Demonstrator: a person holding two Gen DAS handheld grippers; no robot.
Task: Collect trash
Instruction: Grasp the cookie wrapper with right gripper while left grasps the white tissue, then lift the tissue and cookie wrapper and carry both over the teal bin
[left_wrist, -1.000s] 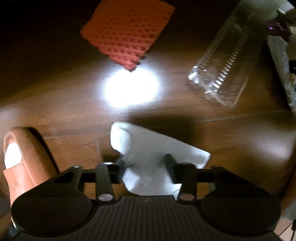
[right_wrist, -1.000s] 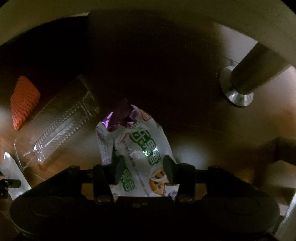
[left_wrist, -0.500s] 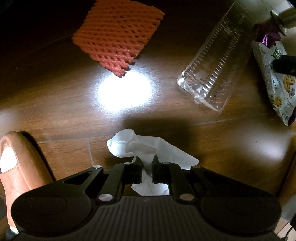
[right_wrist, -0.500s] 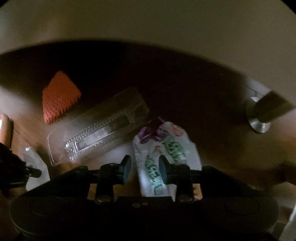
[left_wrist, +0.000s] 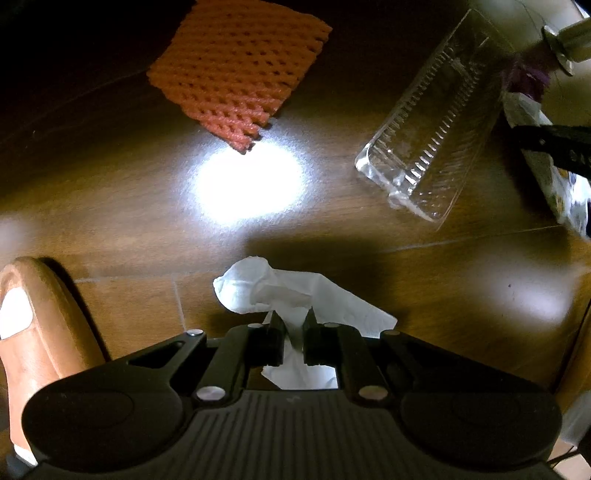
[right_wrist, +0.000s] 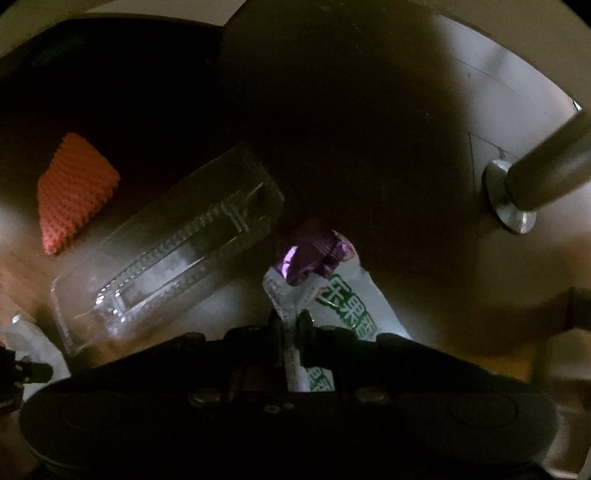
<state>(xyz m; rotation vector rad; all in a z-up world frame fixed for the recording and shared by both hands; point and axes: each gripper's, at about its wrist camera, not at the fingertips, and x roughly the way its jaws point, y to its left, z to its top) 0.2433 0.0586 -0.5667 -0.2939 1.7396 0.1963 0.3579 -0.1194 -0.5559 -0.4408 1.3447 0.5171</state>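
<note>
Down on the wooden floor (left_wrist: 110, 221), the left hand-held gripper (left_wrist: 293, 325) is pinching a crumpled white tissue (left_wrist: 295, 291). Beside a clear plastic tray (right_wrist: 166, 254), the right hand-held gripper (right_wrist: 290, 321) is closing on a snack wrapper (right_wrist: 332, 295); its green print is too dim to read, its lower part hidden.

Both grippers point down at the floor. The left gripper (left_wrist: 293, 328) has its jaws pinched together on a crumpled white tissue (left_wrist: 295, 291), the fingers nearly touching. The right gripper (right_wrist: 291, 325) is closing its jaws, the fingers already drawn in on a fold of a snack wrapper (right_wrist: 332, 295) that stands between them.
</note>
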